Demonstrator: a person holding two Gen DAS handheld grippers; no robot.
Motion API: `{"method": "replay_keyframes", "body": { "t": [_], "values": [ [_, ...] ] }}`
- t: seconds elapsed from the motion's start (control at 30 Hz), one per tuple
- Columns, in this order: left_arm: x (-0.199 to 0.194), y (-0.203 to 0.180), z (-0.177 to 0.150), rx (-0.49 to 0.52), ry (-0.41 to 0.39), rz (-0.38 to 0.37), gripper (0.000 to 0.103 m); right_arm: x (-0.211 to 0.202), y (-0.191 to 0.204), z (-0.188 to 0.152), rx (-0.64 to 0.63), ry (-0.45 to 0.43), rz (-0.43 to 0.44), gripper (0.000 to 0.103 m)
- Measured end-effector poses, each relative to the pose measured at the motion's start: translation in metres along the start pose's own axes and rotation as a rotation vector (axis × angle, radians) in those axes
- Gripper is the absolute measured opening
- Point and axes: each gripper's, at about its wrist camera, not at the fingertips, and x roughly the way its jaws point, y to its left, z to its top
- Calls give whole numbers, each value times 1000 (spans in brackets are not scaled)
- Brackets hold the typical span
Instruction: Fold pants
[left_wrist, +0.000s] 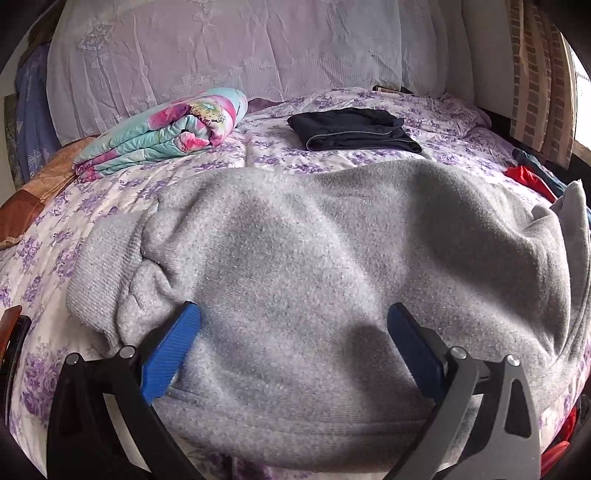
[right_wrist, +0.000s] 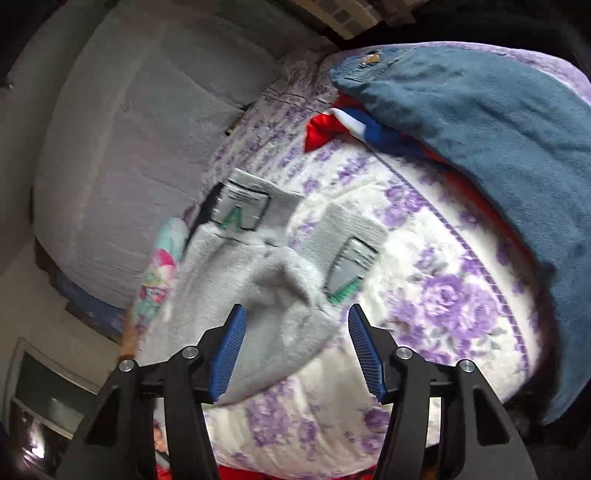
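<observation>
Left gripper (left_wrist: 293, 325): jaws spread wide, holding nothing, blue pads hanging low over the grey pants (left_wrist: 332, 251). Pants lie bunched on the bed (left_wrist: 44, 258), filling the gap between the jaws and spreading ahead of them; ribbed cuff just outside the left pad. Cannot tell whether the pads touch the fabric.

Ahead of the left jaws, well past the pants: folded dark garment (left_wrist: 352, 129). Ahead and to the left: folded floral quilt (left_wrist: 166, 129). Far right of the jaws, at the bed edge: red cloth (left_wrist: 524, 177).

Right gripper (right_wrist: 295, 321): jaws open fairly wide, nothing clamped. A grey fold of the pants (right_wrist: 280, 295) sits between and just ahead of the pads, nearer the left one; frame is motion-blurred, so contact is unclear. Two grey pieces with printed labels lie just ahead of the jaws. Ahead and right: teal fleece (right_wrist: 480, 122) heaped over red-white-blue fabric (right_wrist: 351, 125). Purple-flowered bed cover (right_wrist: 443, 295) under the right pad.
</observation>
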Motion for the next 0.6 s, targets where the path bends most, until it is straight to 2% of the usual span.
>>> {"method": "replay_keyframes", "body": {
  "t": [0.03,0.07,0.1,0.13,0.2,0.27,0.33,0.37,0.43,0.47,0.5,0.57,0.6],
  "values": [
    [1,-2,0,10,5,13,98,3,11,5,-22,-10,35,67],
    [2,-3,0,19,9,24,98,10,25,10,-57,-12,48,76],
    [2,-4,0,22,11,28,98,20,40,15,-87,-5,46,80],
    [2,-3,0,20,11,27,98,30,56,20,-108,5,35,86],
    [2,-4,0,19,11,26,98,50,87,27,-146,34,5,90],
    [2,-4,0,20,10,28,98,74,115,32,-209,71,-53,99],
    [2,-3,0,19,9,26,98,107,133,32,-255,156,-105,99],
    [1,-2,0,17,7,23,98,121,131,31,-232,212,-120,99],
    [1,-1,0,11,3,13,98,149,115,25,-83,335,-80,99],
    [0,1,0,5,-1,4,98,156,106,22,-8,357,-22,94],
    [-1,2,0,-1,-4,-3,98,155,101,18,18,338,13,86],
    [-2,3,0,-12,-11,-17,98,146,100,19,-51,281,66,17],
    [-3,4,0,-16,-14,-22,98,138,99,17,-74,253,86,14]
  ]
}}
